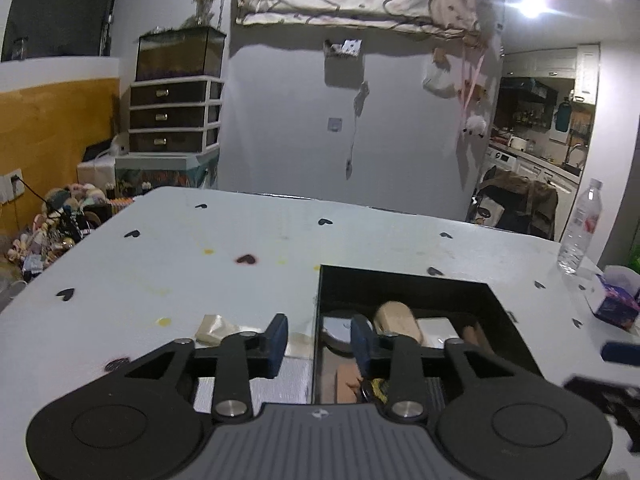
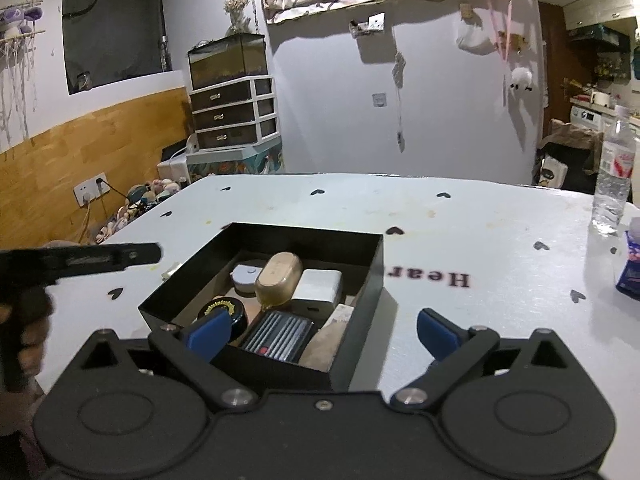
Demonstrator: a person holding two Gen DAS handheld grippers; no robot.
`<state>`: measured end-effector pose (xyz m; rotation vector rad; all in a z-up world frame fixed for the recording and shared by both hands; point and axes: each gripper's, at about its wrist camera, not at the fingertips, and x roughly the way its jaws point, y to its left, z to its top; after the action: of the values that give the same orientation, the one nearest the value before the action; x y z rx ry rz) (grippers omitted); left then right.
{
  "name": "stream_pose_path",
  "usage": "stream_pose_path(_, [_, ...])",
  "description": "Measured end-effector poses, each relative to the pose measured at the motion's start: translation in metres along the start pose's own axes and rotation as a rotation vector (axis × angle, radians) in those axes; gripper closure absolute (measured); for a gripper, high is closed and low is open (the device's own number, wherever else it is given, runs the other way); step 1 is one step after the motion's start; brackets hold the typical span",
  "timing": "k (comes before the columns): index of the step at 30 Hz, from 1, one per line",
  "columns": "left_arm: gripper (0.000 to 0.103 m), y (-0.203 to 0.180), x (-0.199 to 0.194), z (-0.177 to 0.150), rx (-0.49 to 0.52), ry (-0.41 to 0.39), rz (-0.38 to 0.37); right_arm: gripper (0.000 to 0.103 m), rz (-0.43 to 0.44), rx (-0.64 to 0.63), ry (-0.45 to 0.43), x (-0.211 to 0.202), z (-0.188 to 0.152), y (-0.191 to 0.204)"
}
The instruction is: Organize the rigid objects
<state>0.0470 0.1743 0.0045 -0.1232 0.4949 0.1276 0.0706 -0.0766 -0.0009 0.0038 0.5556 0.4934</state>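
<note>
A black open box (image 2: 372, 264) sits on the white table (image 2: 460, 220) and holds several rigid items: a tan oval case (image 2: 280, 278), a white block (image 2: 320, 286), a round black tin (image 2: 224, 310), a dark ribbed case (image 2: 280, 334) and a white round item (image 2: 245, 274). My right gripper (image 2: 324, 330) is open, its fingers straddling the box's near right corner. My left gripper (image 1: 319, 338) is open and empty, above the box's left wall (image 1: 317, 328); the tan case (image 1: 398, 320) shows inside. The left gripper appears in the right wrist view (image 2: 100, 258), left of the box.
A small beige scrap (image 1: 216, 328) lies on the table left of the box. A clear water bottle (image 2: 614, 172) and a blue tissue pack (image 2: 632, 268) stand at the table's right edge. The table has heart marks and "Hear" lettering (image 2: 426, 278). Drawers and a tank stand behind.
</note>
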Motion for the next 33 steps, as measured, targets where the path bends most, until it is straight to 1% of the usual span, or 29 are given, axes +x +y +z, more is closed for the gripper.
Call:
stream_pose_path(2, [0.059, -0.004, -0.011, -0.006, 0.005, -0.006, -0.003, 0.002, -0.003, 0.004, -0.003, -0.006, -0.004, 0.0])
stream_pose_path(4, [0.05, -0.01, -0.022, -0.011, 0.015, -0.012, -0.008, 0.002, -0.019, -0.003, -0.011, -0.009, -0.006, 0.0])
stream_pose_path(5, [0.048, -0.013, -0.028, -0.014, 0.022, -0.018, -0.015, 0.002, -0.026, -0.004, -0.014, -0.012, -0.008, -0.001])
stream_pose_path(8, [0.036, -0.021, -0.042, -0.02, 0.043, -0.032, -0.035, 0.002, -0.044, 0.008, -0.016, -0.017, -0.012, -0.005])
stream_pose_path(9, [0.03, -0.023, -0.046, -0.022, 0.045, -0.039, -0.034, 0.002, -0.054, 0.013, -0.021, -0.019, -0.013, -0.007])
stream_pose_path(10, [0.026, -0.026, -0.05, -0.024, 0.047, -0.043, -0.035, 0.002, -0.063, 0.016, -0.026, -0.02, -0.014, -0.008])
stream_pose_path(14, [0.019, -0.033, -0.061, -0.029, 0.057, -0.047, -0.037, 0.002, -0.097, 0.031, -0.047, -0.029, -0.017, -0.012])
stream_pose_path(18, [0.007, -0.035, -0.069, -0.034, 0.043, -0.048, -0.012, 0.002, -0.112, 0.031, -0.068, -0.039, -0.018, -0.013])
stream_pose_path(24, [0.0, -0.04, -0.079, -0.04, 0.057, -0.047, 0.019, 0.002, -0.132, 0.003, -0.093, -0.053, -0.02, -0.009])
stream_pose_path(26, [0.0, -0.04, -0.08, -0.042, 0.066, -0.044, 0.036, 0.002, -0.137, -0.007, -0.097, -0.057, -0.022, -0.008])
stream_pose_path(33, [0.0, -0.04, -0.085, -0.049, 0.044, -0.055, 0.074, 0.001, -0.157, -0.011, -0.104, -0.069, -0.024, -0.008])
